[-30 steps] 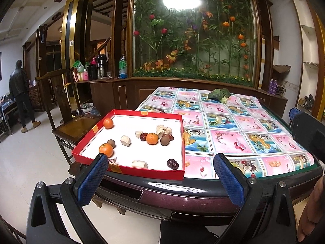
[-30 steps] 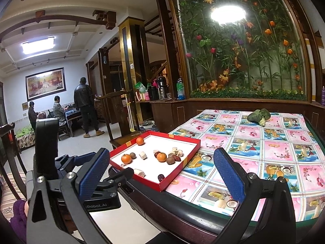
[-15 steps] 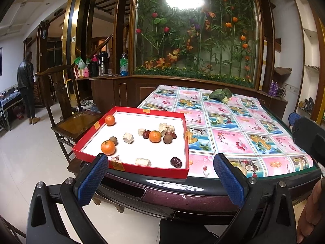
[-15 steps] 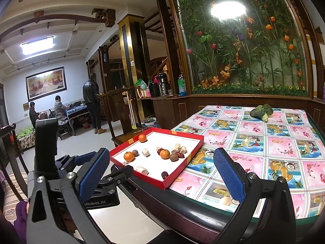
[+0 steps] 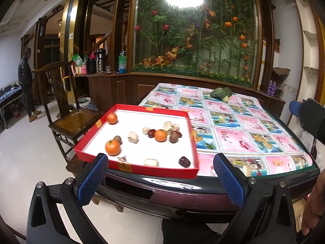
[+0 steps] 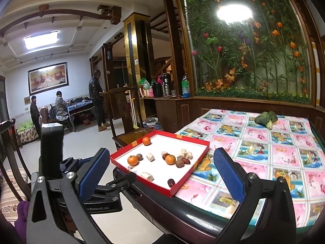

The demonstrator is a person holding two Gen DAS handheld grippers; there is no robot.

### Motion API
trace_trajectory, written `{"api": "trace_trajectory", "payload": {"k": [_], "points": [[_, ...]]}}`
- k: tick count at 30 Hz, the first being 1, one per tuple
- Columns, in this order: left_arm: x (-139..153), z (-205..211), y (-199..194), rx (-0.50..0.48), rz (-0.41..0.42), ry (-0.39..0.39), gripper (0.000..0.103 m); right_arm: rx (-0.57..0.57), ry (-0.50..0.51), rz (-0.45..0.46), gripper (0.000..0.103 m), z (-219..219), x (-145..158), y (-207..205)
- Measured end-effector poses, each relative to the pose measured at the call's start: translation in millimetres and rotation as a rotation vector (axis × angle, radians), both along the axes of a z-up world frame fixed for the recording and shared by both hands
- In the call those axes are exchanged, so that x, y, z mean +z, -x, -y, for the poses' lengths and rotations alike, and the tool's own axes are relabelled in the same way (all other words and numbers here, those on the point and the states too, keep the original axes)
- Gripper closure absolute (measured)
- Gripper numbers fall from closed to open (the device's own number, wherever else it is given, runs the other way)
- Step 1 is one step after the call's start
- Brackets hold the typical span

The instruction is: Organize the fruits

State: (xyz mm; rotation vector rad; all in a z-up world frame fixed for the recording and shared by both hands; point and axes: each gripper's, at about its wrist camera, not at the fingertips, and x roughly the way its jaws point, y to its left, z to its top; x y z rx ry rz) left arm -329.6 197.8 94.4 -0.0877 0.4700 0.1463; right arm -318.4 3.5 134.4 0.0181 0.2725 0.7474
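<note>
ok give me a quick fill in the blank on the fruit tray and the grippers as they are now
1. The red tray holds ____ oranges.
2. The left hand-held gripper is ____, with nothing between its pads.
3. The green vegetable lies on the table's ____ side, outside the tray.
4. The right hand-held gripper is ____.

Missing words: three; open; far; open

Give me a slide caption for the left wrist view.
Open left gripper faces a shallow red cardboard tray of small orange mandarins on a floral-clothed table.
</note>
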Motion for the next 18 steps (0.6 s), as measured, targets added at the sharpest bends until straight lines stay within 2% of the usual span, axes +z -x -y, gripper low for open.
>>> {"api": "trace_trajectory", "payload": {"k": [8,12,18], "points": [[-6.1,-29.1,-18.8,0.028,-0.038,-0.011,0.0,0.026,0.025,0.008,0.001,-25.5,4.6,-7.3],[-18.1,-44.8,-32.2,0.029,-0.082,-0.001,0.0,0.032,0.026,-0.035,0.001,-38.3,0.9,-21.9],[-21.1,-50.6,-42.0,0.039,-0.075,0.008,0.0,0.013,0.035,-0.1,0.001,-42.6,-13.5,-47.3]]}}
